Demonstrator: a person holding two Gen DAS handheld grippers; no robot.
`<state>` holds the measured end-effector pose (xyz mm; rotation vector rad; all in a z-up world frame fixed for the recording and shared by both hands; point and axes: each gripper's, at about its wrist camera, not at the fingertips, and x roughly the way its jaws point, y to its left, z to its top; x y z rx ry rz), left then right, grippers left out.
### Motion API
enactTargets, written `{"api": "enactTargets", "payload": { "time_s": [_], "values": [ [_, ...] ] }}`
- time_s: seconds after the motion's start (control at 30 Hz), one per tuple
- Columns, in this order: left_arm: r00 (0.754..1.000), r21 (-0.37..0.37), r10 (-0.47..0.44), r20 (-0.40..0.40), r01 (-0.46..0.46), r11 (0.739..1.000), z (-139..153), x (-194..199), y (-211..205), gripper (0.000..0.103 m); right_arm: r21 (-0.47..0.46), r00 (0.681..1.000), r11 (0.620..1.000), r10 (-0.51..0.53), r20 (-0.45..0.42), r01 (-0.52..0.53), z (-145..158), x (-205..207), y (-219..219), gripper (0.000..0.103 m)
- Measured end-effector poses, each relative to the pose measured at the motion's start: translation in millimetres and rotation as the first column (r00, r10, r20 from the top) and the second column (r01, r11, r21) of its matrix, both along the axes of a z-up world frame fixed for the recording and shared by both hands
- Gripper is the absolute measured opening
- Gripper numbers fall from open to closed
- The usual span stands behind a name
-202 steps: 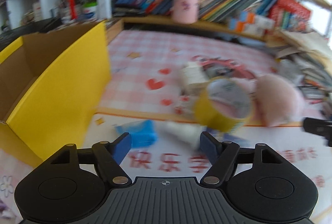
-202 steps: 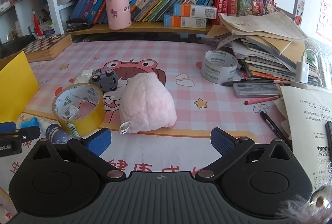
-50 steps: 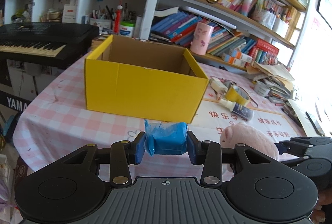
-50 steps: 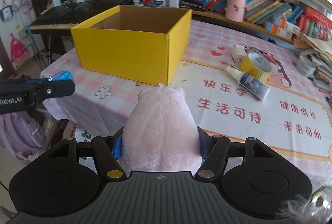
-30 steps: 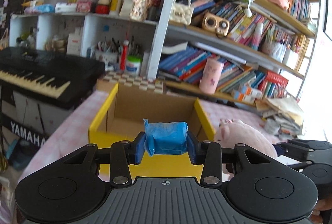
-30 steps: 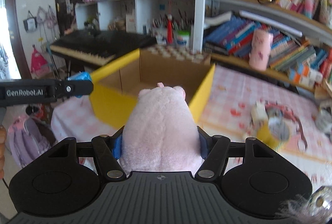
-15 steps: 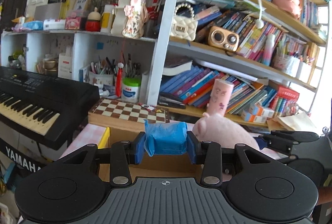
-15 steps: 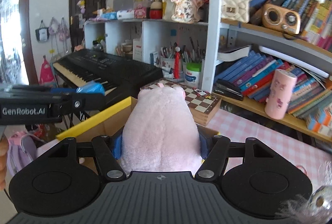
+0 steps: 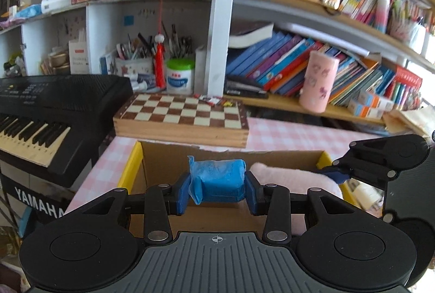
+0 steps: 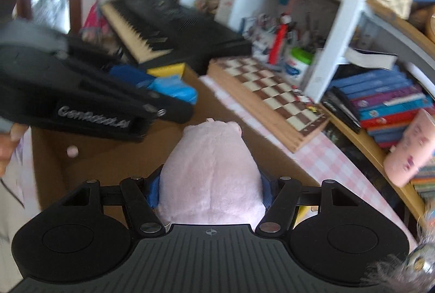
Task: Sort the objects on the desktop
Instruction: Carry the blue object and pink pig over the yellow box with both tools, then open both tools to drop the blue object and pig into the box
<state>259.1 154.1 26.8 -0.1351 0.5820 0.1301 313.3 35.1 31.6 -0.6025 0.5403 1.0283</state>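
Above the open yellow box [image 9: 130, 165], the left gripper [image 9: 217, 191] pinches a blue packet [image 9: 217, 180] between its jaws, while the right gripper [image 10: 210, 192] clamps a pink plush toy [image 10: 210, 170]. Beneath both sets of jaws the box's cardboard floor looks nearly bare; neither item is released yet.
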Motion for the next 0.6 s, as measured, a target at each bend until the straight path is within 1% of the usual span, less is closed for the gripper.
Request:
{"api": "enactTargets", "payload": {
  "time_s": [0.13,0.23,0.33,0.43,0.6],
  "values": [
    [0.999,-0.030,-0.007,-0.039,0.006,1.000,-9,12,9,0.040,-0.089,0.998,0.994,0.069,0.013,-0.068,-13,6,15,0.063],
    [0.998,-0.026,-0.016,-0.066,0.014,1.000,-13,17,10,0.040,-0.141,0.996,0.987,0.085,0.027,-0.080,-21,14,23,0.063],
    [0.994,-0.039,-0.035,-0.106,0.031,0.999,-17,21,12,0.040,-0.190,0.996,0.978,0.089,0.005,-0.087,-29,23,28,0.063],
    [0.989,-0.046,-0.034,-0.147,0.027,0.999,-24,25,14,0.040,-0.192,0.995,0.977,0.093,-0.037,-0.098,-31,26,29,0.063],
    [0.985,-0.038,-0.026,-0.172,0.020,0.999,-26,29,13,0.041,-0.229,0.989,0.963,0.137,-0.050,-0.145,-33,23,32,0.063]
  ]
}}
